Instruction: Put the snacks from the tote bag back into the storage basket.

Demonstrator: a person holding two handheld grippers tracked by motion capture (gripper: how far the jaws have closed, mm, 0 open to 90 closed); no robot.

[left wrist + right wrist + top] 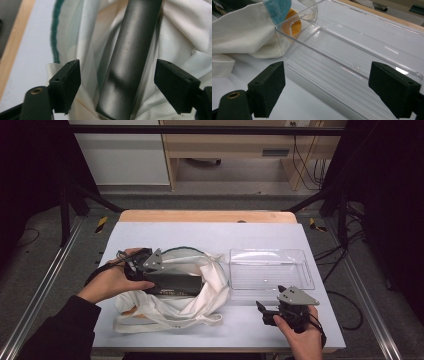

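This is looking like a lab or recording workspace rather than a home. A black metal frame (200,130) is enclosing the table (210,232), whose white surface is sitting on a wooden top. Metal rails (40,290) are running along the grey carpeted floor, striped hazard tape (101,223) is marking it, and loose cables (307,165) are hanging beside a plain wooden desk (235,150) behind.

Left hand-held gripper (165,270) reaches into white bag (210,292) beside clear tray (300,270)
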